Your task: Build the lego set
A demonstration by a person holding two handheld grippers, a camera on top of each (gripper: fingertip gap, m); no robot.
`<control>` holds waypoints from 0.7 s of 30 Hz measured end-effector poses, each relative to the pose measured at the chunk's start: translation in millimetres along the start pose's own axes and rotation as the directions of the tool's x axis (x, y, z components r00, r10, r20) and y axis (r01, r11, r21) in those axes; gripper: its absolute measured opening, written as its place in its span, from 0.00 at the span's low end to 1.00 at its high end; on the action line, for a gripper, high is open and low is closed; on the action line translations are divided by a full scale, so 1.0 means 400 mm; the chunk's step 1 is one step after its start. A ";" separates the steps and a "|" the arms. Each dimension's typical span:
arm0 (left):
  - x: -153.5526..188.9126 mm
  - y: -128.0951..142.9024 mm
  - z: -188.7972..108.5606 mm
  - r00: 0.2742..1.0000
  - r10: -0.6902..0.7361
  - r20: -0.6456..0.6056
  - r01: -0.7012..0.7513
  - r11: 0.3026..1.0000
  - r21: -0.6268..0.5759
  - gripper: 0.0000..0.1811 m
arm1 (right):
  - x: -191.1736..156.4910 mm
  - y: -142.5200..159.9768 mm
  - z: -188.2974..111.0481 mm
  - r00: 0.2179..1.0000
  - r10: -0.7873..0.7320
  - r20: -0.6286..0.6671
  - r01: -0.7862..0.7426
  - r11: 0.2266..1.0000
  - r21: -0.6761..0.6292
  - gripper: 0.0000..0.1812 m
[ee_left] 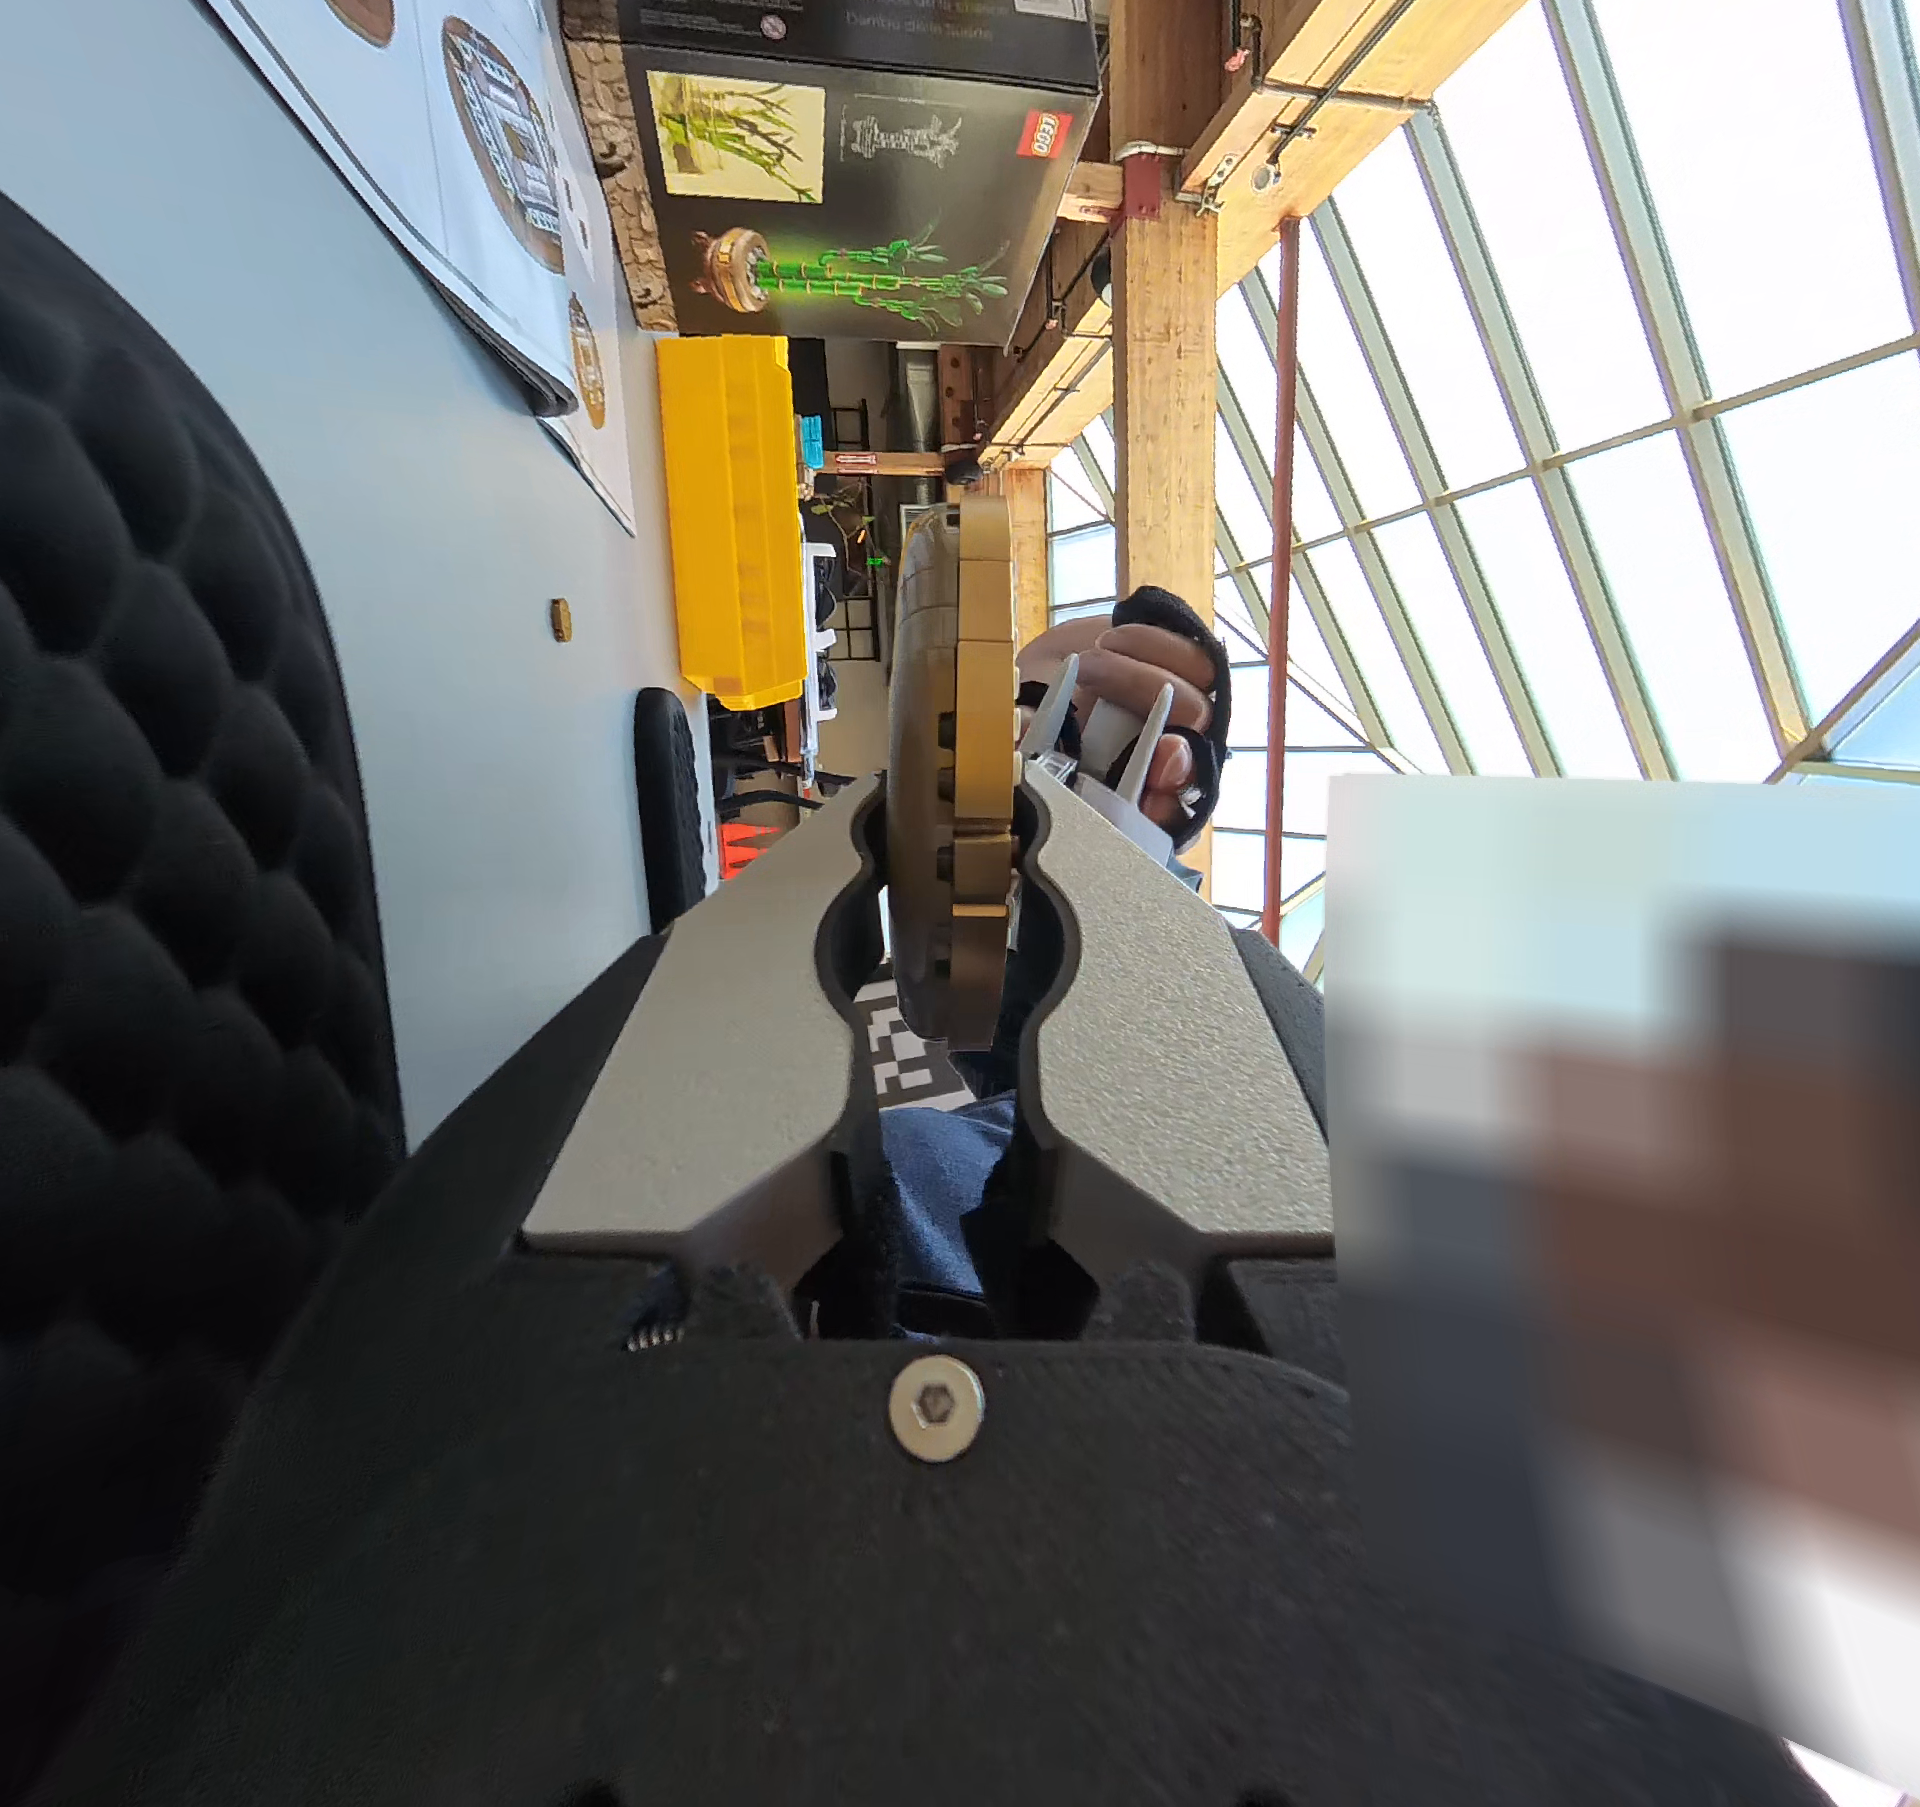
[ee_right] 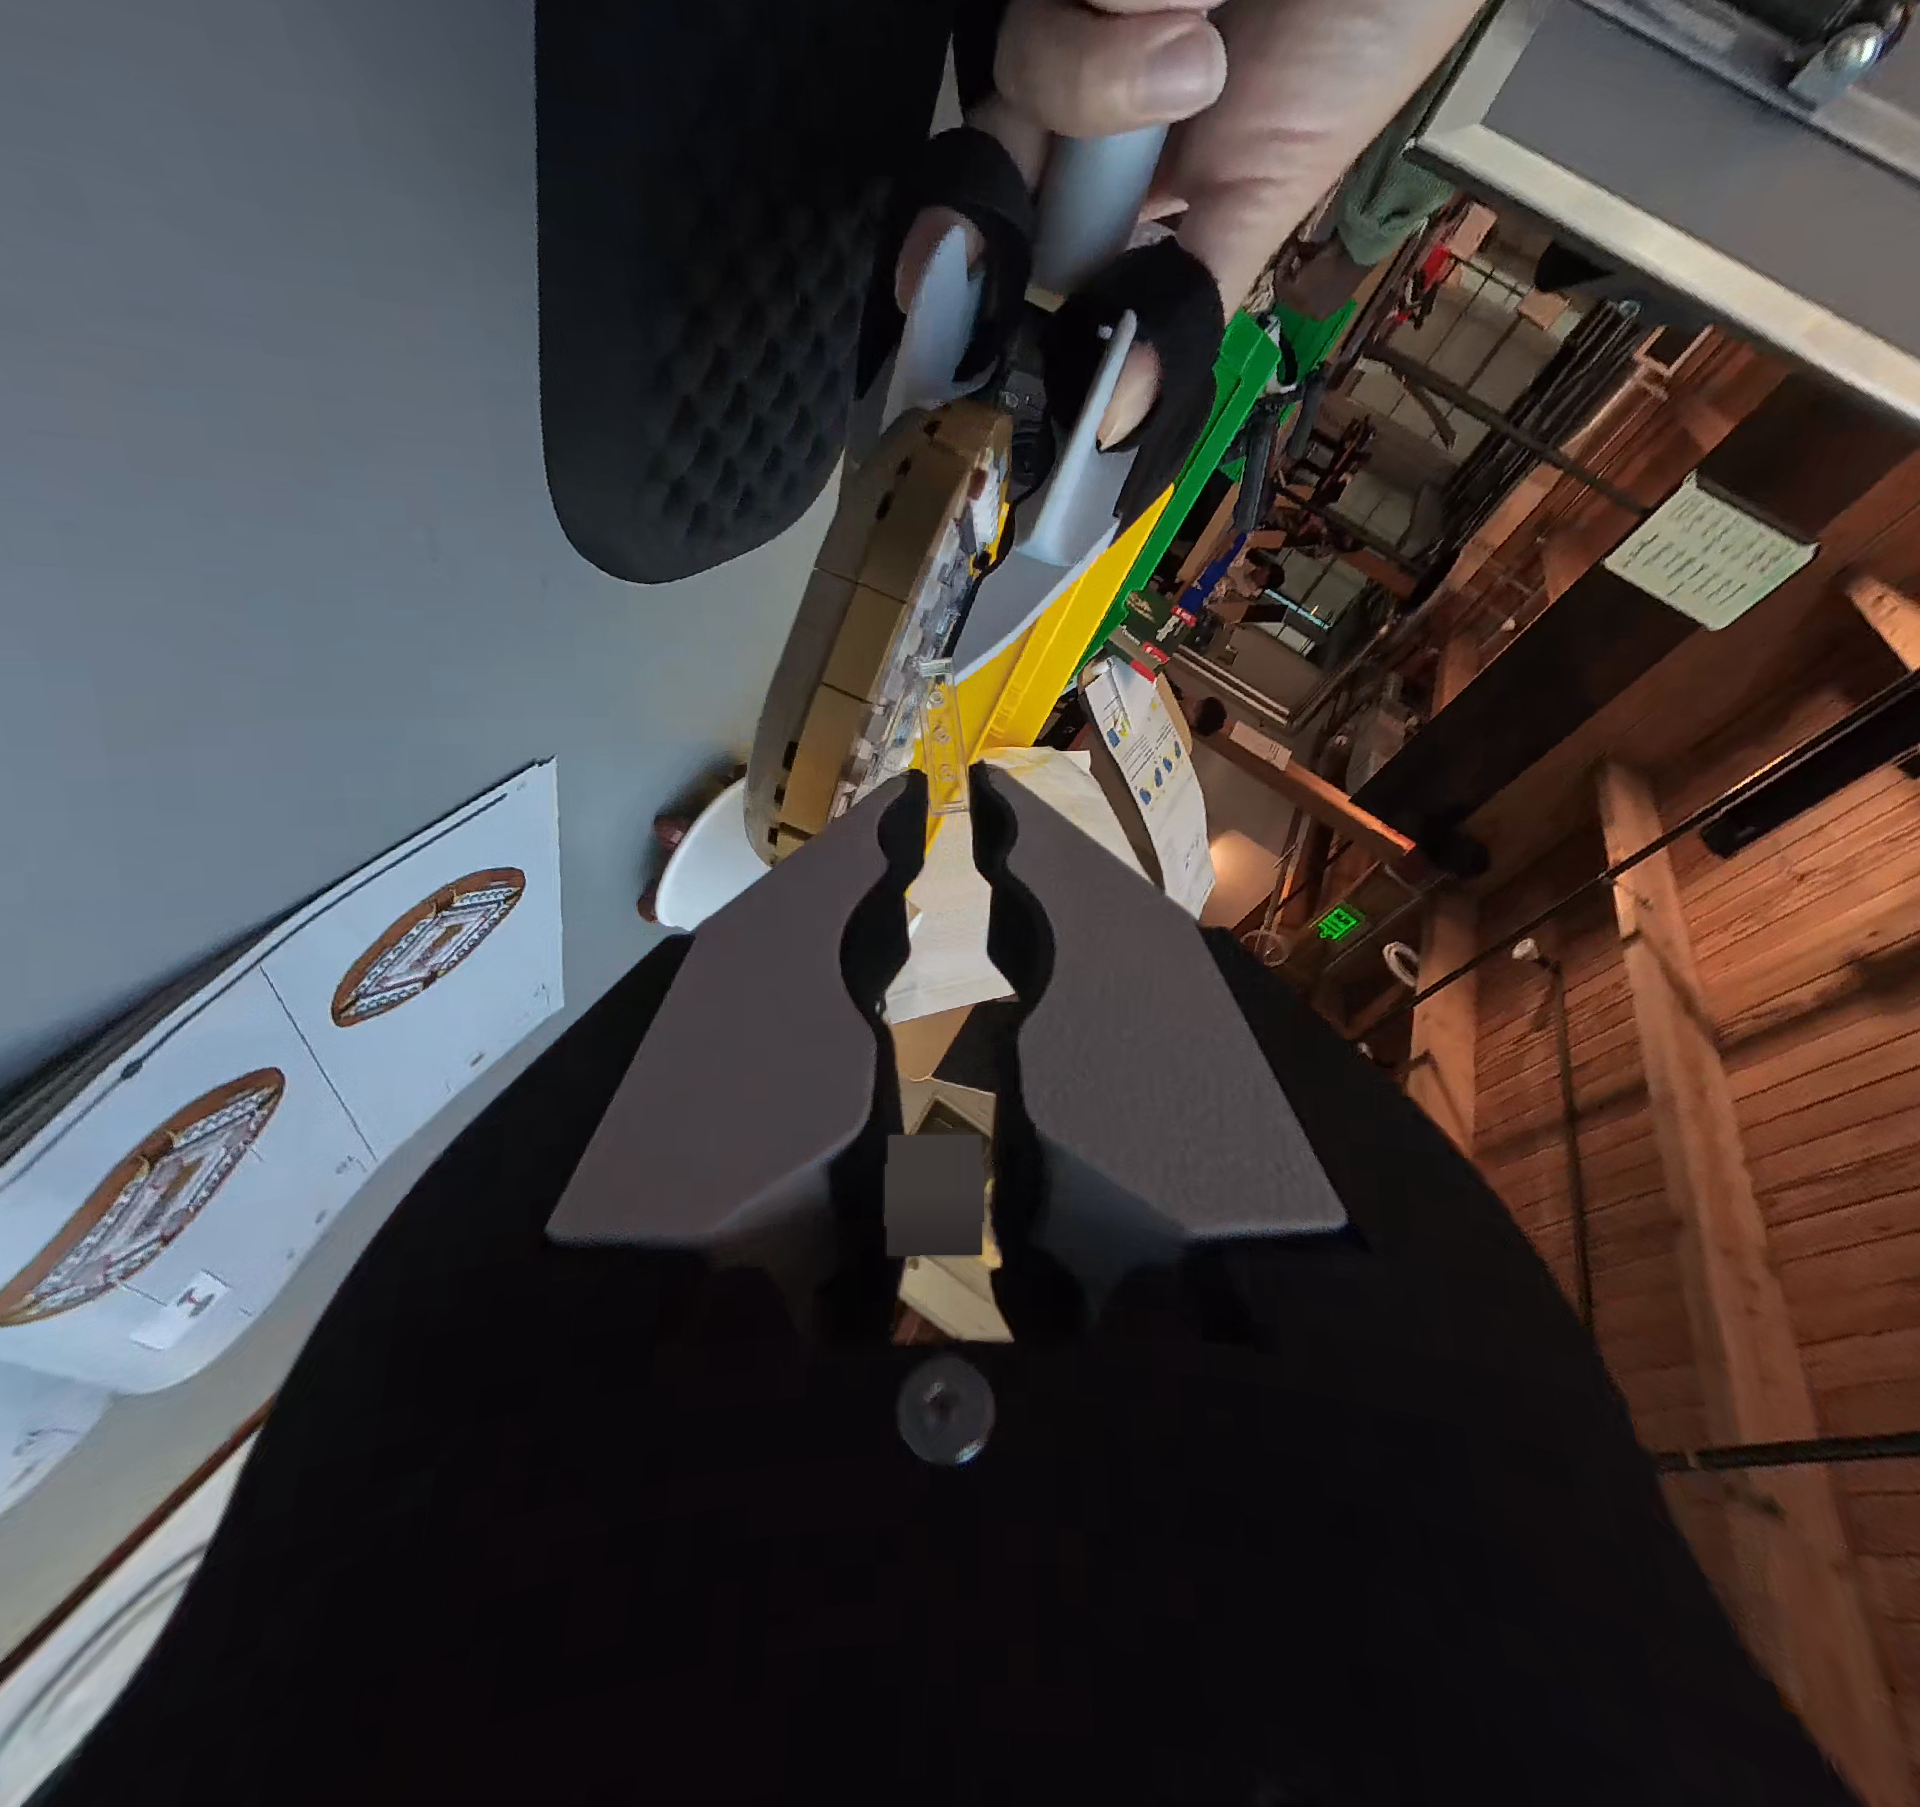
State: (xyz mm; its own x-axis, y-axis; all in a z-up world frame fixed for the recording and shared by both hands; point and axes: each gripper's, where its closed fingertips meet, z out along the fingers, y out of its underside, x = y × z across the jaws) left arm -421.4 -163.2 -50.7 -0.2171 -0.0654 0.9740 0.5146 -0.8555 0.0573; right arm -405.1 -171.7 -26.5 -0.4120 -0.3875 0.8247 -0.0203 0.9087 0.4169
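Note:
My left gripper [ee_left: 951, 812] is shut on the round gold and grey lego base [ee_left: 961, 770], held edge-on above the grey table [ee_left: 468, 614]. The same base shows in the right wrist view [ee_right: 842, 635], with pale studded pieces on its face. My right gripper [ee_right: 945, 786] is shut on a thin clear lego piece [ee_right: 943, 744], whose far end is at the face of the base. A hand [ee_right: 1143, 43] grips the left tool behind the base.
The open instruction booklet [ee_right: 208, 1113] lies on the table. The black lego box [ee_left: 831, 168] stands at the back beside a yellow bin [ee_left: 732, 521]. A black padded mat [ee_right: 707, 251] and a white dish [ee_right: 707, 864] are near the base. Left and right tips are no more than a few centimetres apart.

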 end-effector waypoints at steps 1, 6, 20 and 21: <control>0.003 0.001 0.002 1.000 -0.007 -0.008 0.007 1.000 -0.001 0.11 | 0.001 -0.003 -0.006 1.000 -0.028 0.009 0.028 1.000 0.011 0.04; 0.012 -0.001 0.010 1.000 0.006 -0.005 -0.006 1.000 -0.004 0.11 | 0.006 -0.003 -0.027 0.992 -0.120 0.038 0.118 0.992 0.037 0.06; -0.002 -0.016 0.013 0.992 0.097 0.082 -0.098 0.995 0.004 0.11 | 0.068 0.125 -0.067 0.253 0.961 0.111 -0.967 0.255 -0.008 0.11; -0.008 -0.018 0.015 0.991 0.101 0.092 -0.102 0.995 0.007 0.11 | 0.065 0.104 -0.066 -0.034 0.973 0.227 -0.999 -0.039 0.016 0.17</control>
State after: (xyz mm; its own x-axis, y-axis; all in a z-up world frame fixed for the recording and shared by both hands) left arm -419.6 -153.8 -52.8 -0.0867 -0.1038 0.9908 0.5395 -0.8410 -0.0409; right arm -392.8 -148.1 22.5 -0.2122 0.9329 0.2909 0.3982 0.3544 -0.8461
